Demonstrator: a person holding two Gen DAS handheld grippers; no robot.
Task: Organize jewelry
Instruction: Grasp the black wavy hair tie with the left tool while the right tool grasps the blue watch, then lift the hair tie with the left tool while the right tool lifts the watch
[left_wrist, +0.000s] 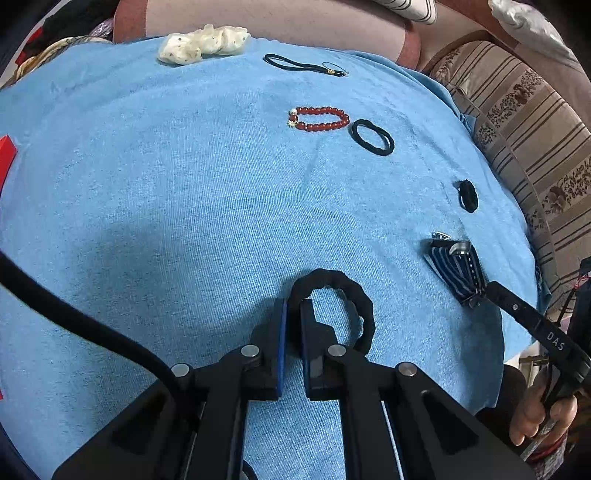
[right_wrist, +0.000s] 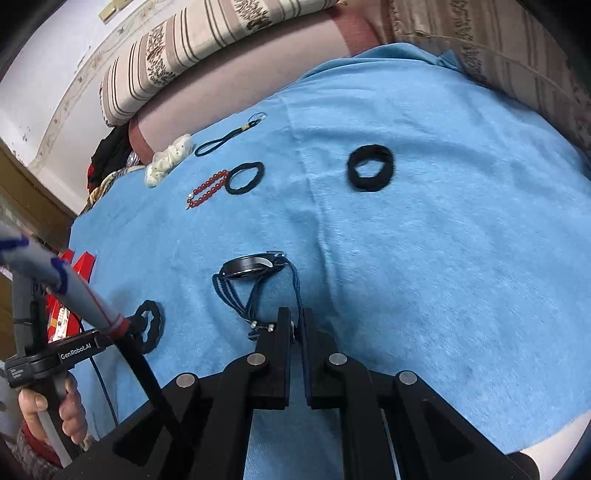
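Observation:
On the blue cloth (left_wrist: 184, 192) my left gripper (left_wrist: 293, 299) is shut on a black wavy hair tie (left_wrist: 354, 299), pinching its near left side. It also shows in the right wrist view (right_wrist: 149, 328). My right gripper (right_wrist: 295, 319) is shut on the end of a blue striped strap with a dark round clasp (right_wrist: 247, 267). In the left wrist view the strap (left_wrist: 456, 269) lies at the right. Further off lie a red bead bracelet (left_wrist: 319, 120), a thin black hair tie (left_wrist: 372, 137), a thick black hair tie (right_wrist: 370, 168), a black cord (left_wrist: 304, 66) and a cream scrunchie (left_wrist: 201, 44).
A striped cushion (left_wrist: 535, 147) borders the cloth on the right. A red box (right_wrist: 64, 295) sits at the cloth's left edge. Clothes are piled at the far left corner (right_wrist: 110, 158). The person's hands hold both gripper handles.

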